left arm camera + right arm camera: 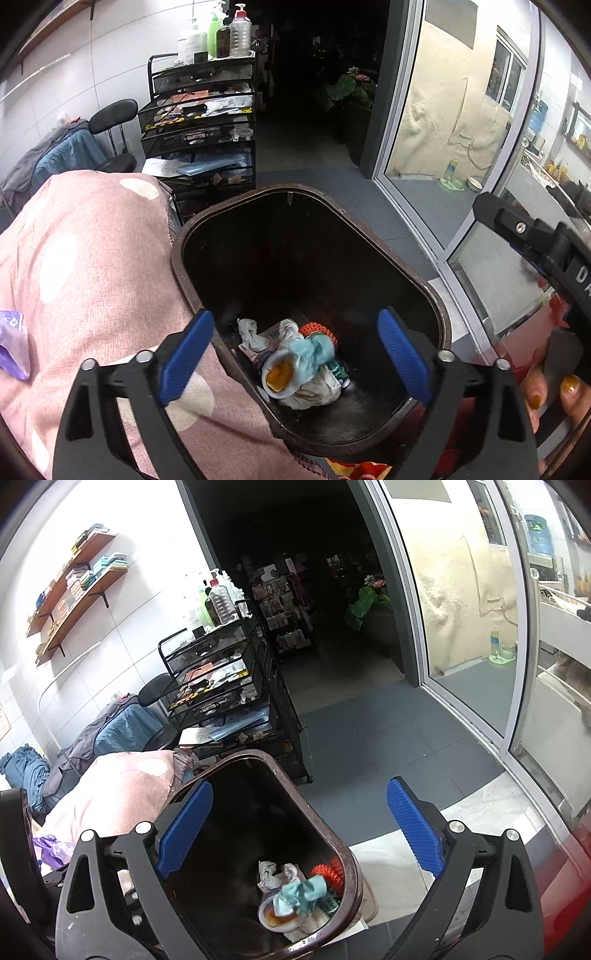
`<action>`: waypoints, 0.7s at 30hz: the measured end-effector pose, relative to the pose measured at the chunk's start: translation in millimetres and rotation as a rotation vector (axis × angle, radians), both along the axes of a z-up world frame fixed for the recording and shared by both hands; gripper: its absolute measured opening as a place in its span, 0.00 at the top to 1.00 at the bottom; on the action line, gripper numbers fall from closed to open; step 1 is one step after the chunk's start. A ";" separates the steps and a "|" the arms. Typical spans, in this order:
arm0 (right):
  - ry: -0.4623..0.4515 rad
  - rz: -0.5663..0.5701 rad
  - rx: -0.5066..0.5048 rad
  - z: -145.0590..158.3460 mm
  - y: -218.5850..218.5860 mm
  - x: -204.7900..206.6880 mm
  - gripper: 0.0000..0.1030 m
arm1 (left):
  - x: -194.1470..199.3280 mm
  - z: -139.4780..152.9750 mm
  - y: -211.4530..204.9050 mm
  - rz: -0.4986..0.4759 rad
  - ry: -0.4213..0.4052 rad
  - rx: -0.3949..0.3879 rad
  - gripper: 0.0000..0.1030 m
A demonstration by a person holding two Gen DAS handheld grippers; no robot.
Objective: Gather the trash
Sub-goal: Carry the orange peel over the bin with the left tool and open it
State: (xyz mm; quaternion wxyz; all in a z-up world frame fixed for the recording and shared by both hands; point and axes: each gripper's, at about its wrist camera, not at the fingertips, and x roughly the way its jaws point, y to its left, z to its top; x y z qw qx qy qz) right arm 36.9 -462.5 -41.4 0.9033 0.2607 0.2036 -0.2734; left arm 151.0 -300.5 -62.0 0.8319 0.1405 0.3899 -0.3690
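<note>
- The left gripper (295, 354) has its two blue fingers (186, 356) spread wide apart and nothing is between them; it hangs over the near end of the trash bin (177, 258)
- The right gripper (299, 834) is also wide open and holds nothing; its left finger is over the mouth of the bin (351, 882), its right finger is outside the bin, over the floor
- In the left wrist view the right gripper's body (535, 236) shows to the right of the bin, with a hand (554, 391) with yellow nails on its handle
- The trash lies at the bottom of the bin, below and between the left gripper's fingers: a light blue crumpled piece (314, 352) on top, a white cup with orange residue (280, 376) just beside it, white tissues (251, 334) and an orange net (319, 330) behind
- A pink cushion with white dots (92, 277) touches the bin on its left side; a purple bag (13, 343) lies on the cushion, far from the bin
- Behind the bin stands a black mesh cart (199, 122) with bottles (240, 33) on top
- To the right of the bin there is a glass sliding door (443, 110)
</note>
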 end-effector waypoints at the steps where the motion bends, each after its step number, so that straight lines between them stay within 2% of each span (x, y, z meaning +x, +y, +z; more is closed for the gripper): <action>1: -0.001 0.000 -0.002 -0.2 -0.5 -0.2 0.06 | 1.1 -0.4 -0.6 0.000 -0.001 -0.001 0.09; 10: -0.013 0.011 -0.016 1.7 -0.3 0.1 0.06 | 0.4 12.3 17.1 0.033 -0.007 -0.098 0.09; 17: 0.002 0.074 -0.019 0.1 5.0 9.5 0.05 | -10.1 35.6 45.8 0.075 -0.107 -0.136 0.07; 21: 0.008 0.149 -0.049 2.4 19.9 18.2 0.05 | -13.3 45.5 65.7 0.110 -0.152 -0.157 0.06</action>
